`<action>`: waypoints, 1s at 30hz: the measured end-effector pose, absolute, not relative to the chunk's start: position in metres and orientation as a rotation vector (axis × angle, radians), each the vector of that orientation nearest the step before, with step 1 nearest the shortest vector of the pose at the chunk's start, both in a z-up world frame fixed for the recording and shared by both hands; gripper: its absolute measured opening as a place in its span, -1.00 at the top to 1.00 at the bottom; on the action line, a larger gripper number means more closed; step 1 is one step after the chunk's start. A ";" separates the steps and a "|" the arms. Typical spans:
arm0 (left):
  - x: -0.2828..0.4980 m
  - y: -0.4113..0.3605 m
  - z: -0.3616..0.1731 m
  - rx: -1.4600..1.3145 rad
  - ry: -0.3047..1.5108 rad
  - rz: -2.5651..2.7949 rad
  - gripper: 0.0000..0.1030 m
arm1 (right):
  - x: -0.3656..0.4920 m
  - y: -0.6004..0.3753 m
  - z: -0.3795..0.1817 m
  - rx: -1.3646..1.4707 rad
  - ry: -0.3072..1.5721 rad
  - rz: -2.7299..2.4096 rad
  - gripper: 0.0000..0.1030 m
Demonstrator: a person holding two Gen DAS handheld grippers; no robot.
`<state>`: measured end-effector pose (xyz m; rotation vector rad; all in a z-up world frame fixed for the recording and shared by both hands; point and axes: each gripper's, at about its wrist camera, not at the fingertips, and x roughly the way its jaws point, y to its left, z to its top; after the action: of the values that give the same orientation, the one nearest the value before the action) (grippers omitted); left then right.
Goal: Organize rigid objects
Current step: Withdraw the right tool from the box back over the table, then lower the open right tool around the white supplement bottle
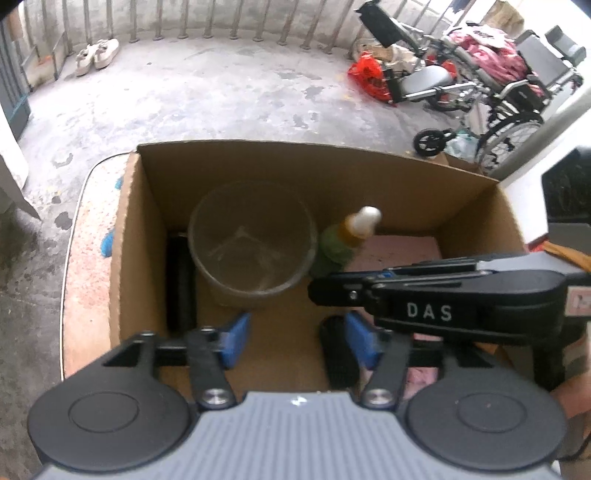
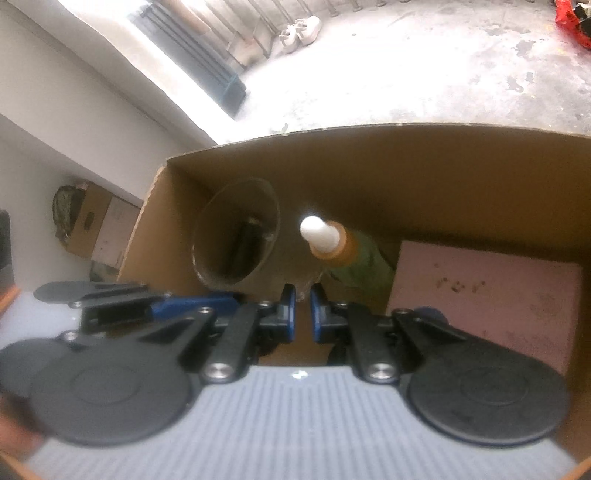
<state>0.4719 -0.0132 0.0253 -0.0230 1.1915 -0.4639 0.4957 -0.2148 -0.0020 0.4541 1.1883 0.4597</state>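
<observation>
**Both grippers over the box**

My left gripper [image 1: 295, 341] hangs spread wide and empty above the cardboard box [image 1: 133, 236]. My right gripper [image 2: 303, 314] has its blue pads nearly together, a thin gap between them, gripping nothing. Inside the box stand a clear cup [image 1: 253, 240] and, just beside it, a green bottle [image 2: 354, 254]; a pink block [image 2: 487, 291] lies at the right.

A pair of pale shoes [image 1: 98, 55] lay on the stained concrete floor [image 1: 207, 99] at eleven o'clock, by the railing [image 1: 207, 22]. At two o'clock stood wheelchairs [image 1: 480, 85] — one heaped with pink cloth [image 1: 491, 55] — with a red bag [image 1: 367, 75] beside them.
</observation>
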 end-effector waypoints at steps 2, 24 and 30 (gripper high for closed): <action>0.462 -0.014 0.035 -0.012 1.173 -0.464 -0.47 | 0.489 -0.219 0.006 0.448 1.190 0.456 0.81; 0.209 0.058 0.185 0.002 0.634 -0.589 -1.00 | 0.212 -0.307 0.213 0.380 0.747 0.384 0.03; 0.150 0.066 0.143 -0.086 0.534 -0.615 -1.00 | 0.105 -0.311 0.199 0.446 0.608 0.327 -0.36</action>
<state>0.1500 0.0663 0.1430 -0.0856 0.5343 -0.6154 0.1050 -0.3108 0.1990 0.4464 0.6084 0.3268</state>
